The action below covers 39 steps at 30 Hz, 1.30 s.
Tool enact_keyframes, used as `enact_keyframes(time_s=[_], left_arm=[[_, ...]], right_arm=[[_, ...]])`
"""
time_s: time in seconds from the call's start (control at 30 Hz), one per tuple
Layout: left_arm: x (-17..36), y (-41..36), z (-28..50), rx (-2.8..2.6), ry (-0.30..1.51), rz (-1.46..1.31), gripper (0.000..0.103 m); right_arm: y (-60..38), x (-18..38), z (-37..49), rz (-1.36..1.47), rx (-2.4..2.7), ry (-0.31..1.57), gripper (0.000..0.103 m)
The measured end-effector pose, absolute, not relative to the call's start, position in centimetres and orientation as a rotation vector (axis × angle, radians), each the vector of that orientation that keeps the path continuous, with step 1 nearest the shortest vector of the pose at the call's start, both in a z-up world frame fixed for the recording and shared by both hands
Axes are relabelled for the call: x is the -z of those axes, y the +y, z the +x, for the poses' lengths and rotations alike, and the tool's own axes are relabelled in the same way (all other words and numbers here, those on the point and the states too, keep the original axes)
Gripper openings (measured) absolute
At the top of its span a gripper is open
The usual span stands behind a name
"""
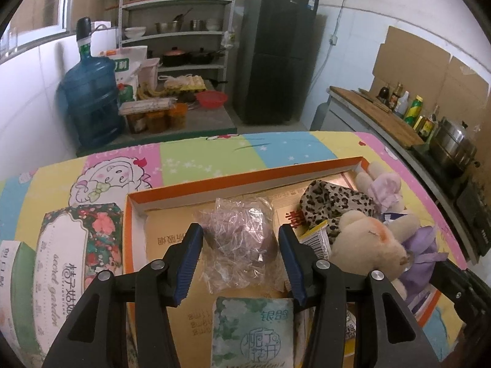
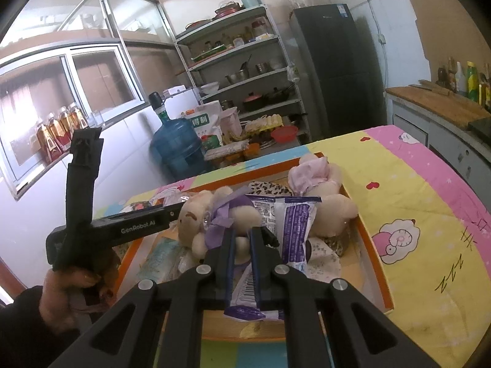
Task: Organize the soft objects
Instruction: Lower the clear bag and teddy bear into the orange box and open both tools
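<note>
Jaws apart on your left gripper point(image 1: 241, 251), straddling a crumpled clear plastic bag point(image 1: 237, 239) at the middle of the left wrist frame; pads flank it without pressing. Jaws on your right gripper point(image 2: 242, 242) are closed together at the lower middle of the right wrist frame, pinching what looks like the edge of a purple snack wrapper point(image 2: 245, 288); what the tips themselves touch cannot be told.

Everything sits in the shallow orange box point(image 1: 245, 173) on the patterned surface point(image 1: 199, 156). Right half of the left frame: leopard-print cloth point(image 1: 334, 205), cream plush bear point(image 1: 365, 242), pink plush point(image 1: 385, 187) behind it. A tissue pack point(image 1: 251, 331) lies at lower centre, a larger floral pack point(image 1: 70, 263) outside the box at lower left.

Handling, as judgement: the bag is feather-light, crackly, slippery; it will collapse and may slide out. Take it at the bunched middle and close fully. The plush gives but springs back; grip the body, not the ribbon. Wrappers are slick and thin; clamp on a sealed edge. Nothing looks fragile.
</note>
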<state>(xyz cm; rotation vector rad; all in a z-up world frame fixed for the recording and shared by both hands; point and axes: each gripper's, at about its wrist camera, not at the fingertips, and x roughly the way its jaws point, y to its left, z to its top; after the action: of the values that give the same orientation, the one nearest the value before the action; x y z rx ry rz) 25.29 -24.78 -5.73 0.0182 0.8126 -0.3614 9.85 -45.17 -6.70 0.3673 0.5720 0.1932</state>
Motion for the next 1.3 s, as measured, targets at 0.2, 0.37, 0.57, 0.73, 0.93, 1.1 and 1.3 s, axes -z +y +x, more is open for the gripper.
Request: enact_keyframes(time_s=[0.2, 0.37, 0.57, 0.73, 0.93, 1.1, 1.3], left_arm=[[5.8, -25.0, 25.2, 0.366, 0.818, 0.030, 0.055], [5.6, -24.7, 25.0, 0.370, 0.820, 0.011, 0.056], [4.9, -24.1, 24.0, 0.369, 0.788, -0.006, 0.056], [4.0, -23.6, 23.0, 0.373, 0.760, -0.004, 0.056], [3.0, -22.7, 21.2, 0.369, 0.725, 0.005, 0.056], [2.2, -21.8, 19.4, 0.370, 0.695, 0.009, 0.056], [1.1, -20.2, 17.6, 0.360, 0.660, 0.015, 0.056]], right_arm=[[-45.5, 7.0, 9.8, 0.393, -0.194, 0.576, 0.012], [-45.6, 6.9, 9.6, 0.391, -0.170, 0.567, 0.013], [-45.7, 6.6, 9.1, 0.399, -0.148, 0.555, 0.042], [-45.5, 6.3, 8.8, 0.398, -0.145, 0.551, 0.042], [-45.2, 5.8, 8.4, 0.391, -0.145, 0.542, 0.042], [-44.4, 5.1, 7.8, 0.381, -0.147, 0.534, 0.042], [-43.1, 4.3, 7.2, 0.362, -0.159, 0.525, 0.042]])
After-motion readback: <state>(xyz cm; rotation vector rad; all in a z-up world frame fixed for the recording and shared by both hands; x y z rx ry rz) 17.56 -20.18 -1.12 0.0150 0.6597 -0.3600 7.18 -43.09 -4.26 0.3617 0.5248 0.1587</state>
